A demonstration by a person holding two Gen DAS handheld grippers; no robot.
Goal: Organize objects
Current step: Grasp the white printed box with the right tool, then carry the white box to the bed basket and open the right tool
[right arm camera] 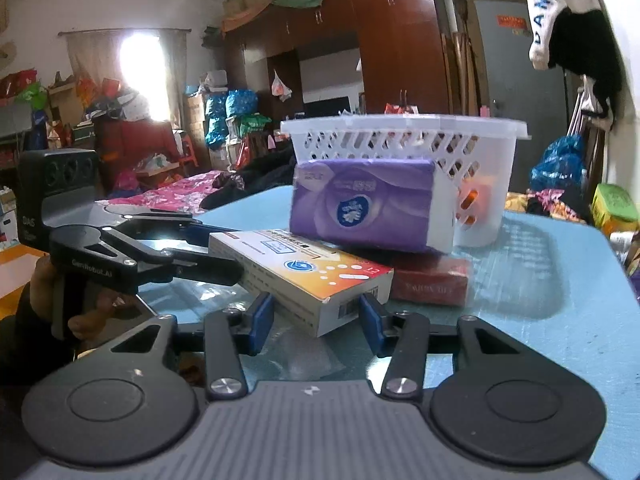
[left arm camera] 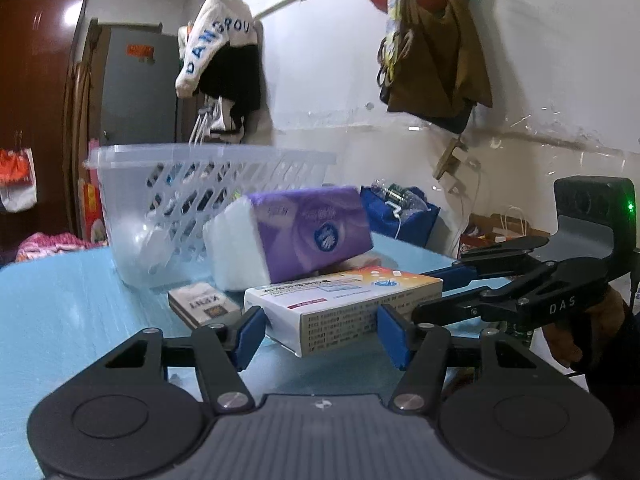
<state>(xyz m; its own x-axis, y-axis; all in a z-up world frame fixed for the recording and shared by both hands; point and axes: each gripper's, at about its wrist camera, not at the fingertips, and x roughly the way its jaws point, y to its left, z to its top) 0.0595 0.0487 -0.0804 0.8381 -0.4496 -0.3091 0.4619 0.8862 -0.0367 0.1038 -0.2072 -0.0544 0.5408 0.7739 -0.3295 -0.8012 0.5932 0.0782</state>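
Observation:
A white and orange medicine box [left arm camera: 344,300] lies on the blue table; it also shows in the right wrist view [right arm camera: 304,272]. A purple tissue pack [left arm camera: 296,236] [right arm camera: 368,204] rests tilted on it and on a red box [right arm camera: 432,284]. A small cigarette pack [left arm camera: 204,304] lies left of the medicine box. A clear plastic basket [left arm camera: 192,200] [right arm camera: 404,136] stands behind. My left gripper [left arm camera: 320,332] is open, its blue pads on either side of one end of the medicine box. My right gripper [right arm camera: 316,316] is open astride the other end.
The blue table [left arm camera: 60,312] [right arm camera: 560,312] ends near the right side in the right wrist view. Clothes and bags hang on the wall [left arm camera: 436,48]. A dark blue bag [left arm camera: 400,212] sits behind the table. A wardrobe [right arm camera: 400,40] and cluttered bed fill the room beyond.

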